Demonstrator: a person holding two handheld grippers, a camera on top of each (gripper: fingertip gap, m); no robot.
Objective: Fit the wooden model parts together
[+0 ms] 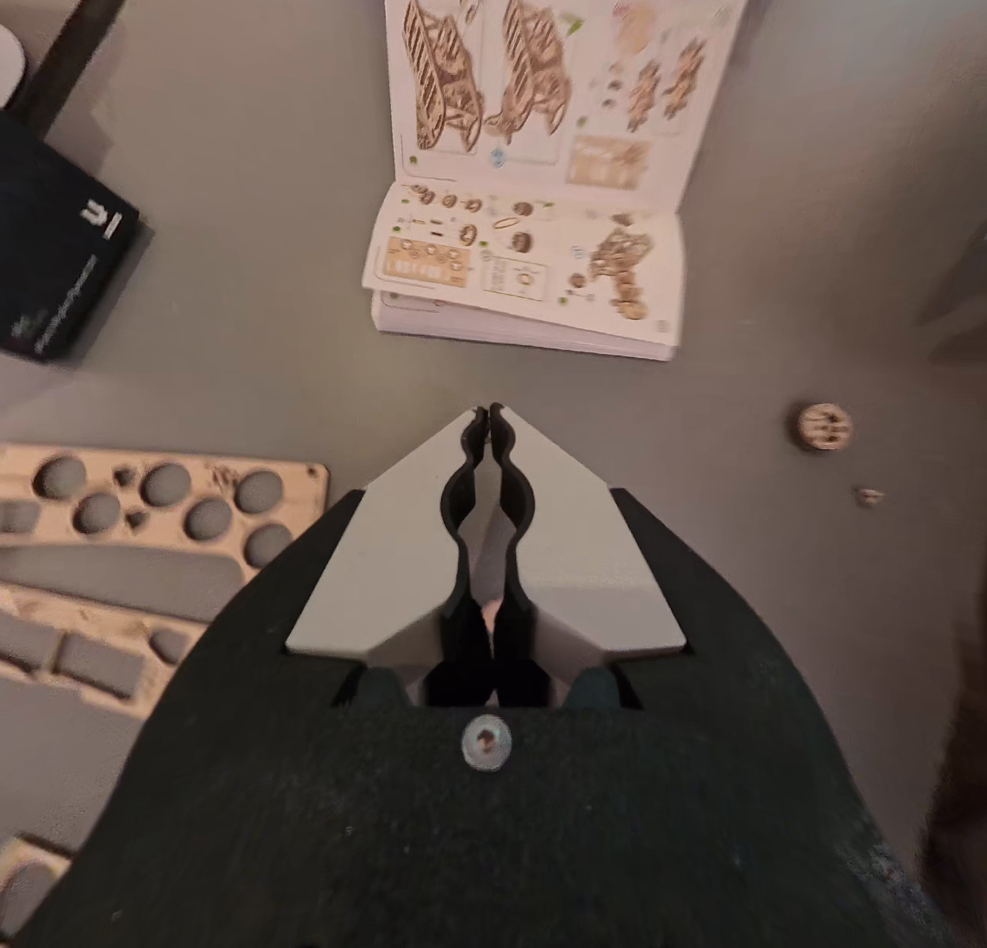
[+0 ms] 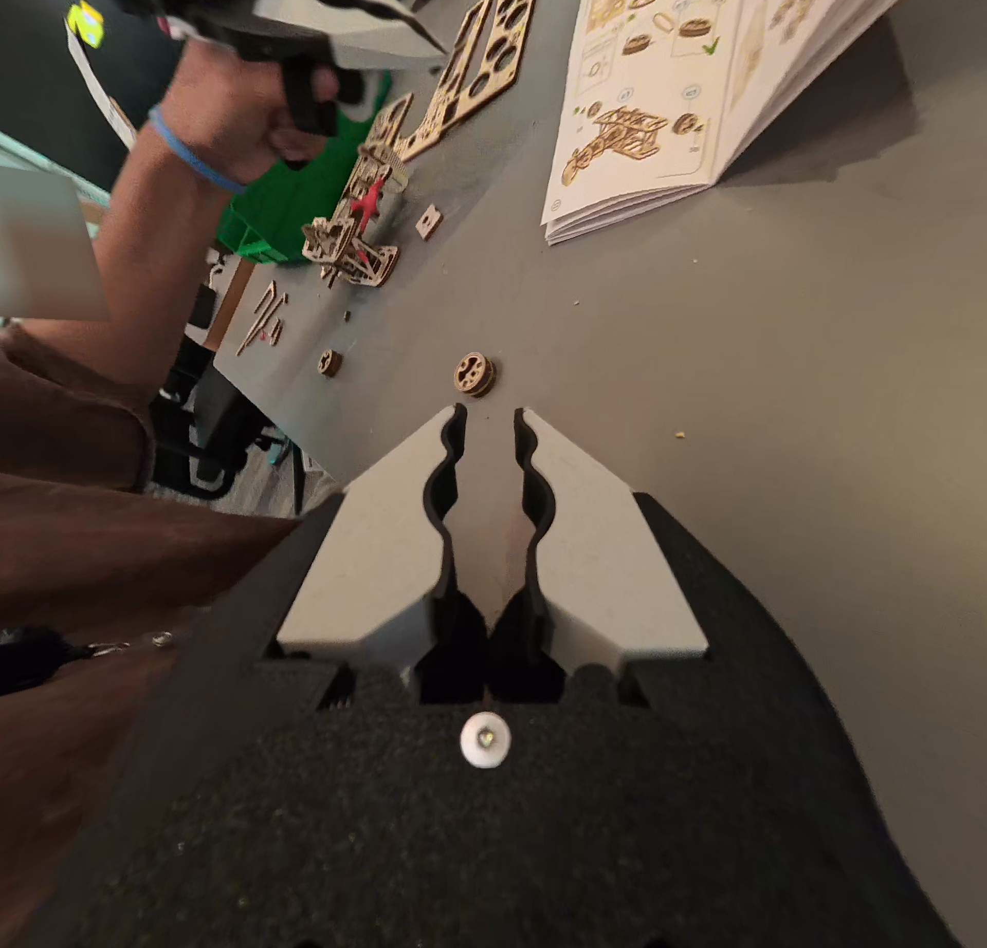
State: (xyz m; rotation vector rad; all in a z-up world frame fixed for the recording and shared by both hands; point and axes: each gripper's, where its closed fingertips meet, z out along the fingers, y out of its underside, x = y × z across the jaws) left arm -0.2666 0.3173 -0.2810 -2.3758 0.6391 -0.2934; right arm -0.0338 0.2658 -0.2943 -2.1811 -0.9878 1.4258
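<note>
In the right wrist view, a small round wooden wheel (image 2: 474, 373) lies on the grey table just beyond my right gripper (image 2: 488, 415), which is open and empty. A smaller wheel (image 2: 329, 362) lies to its left. A partly built wooden model with a red propeller (image 2: 352, 239) stands farther back, with a small square piece (image 2: 429, 221) beside it. My left gripper (image 1: 488, 415) is shut, with nothing visible between its tips, above bare table. A wooden wheel (image 1: 821, 426) and a tiny piece (image 1: 868, 495) lie to its right. It also shows, held by a hand, in the right wrist view (image 2: 440, 49).
An open instruction booklet (image 1: 534, 175) lies ahead of the left gripper and shows at the right view's top right (image 2: 667, 95). Punched-out wooden sheets (image 1: 133, 522) (image 2: 480, 57), thin wooden strips (image 2: 261, 319), a black box (image 1: 53, 239) and a green crate (image 2: 299, 201) sit around. The table edge runs at the left (image 2: 256, 388). Tip to tip, the grippers are about 25 cm apart. From my right tips it is roughly 9 cm to the small round wooden wheel (image 2: 474, 373); from my left, 20 cm. It is also in sight in the left wrist view (image 1: 828, 411). My right gripper is the nearer one to the tiny piece (image 1: 868, 495): about 12 cm, against 20 cm.
</note>
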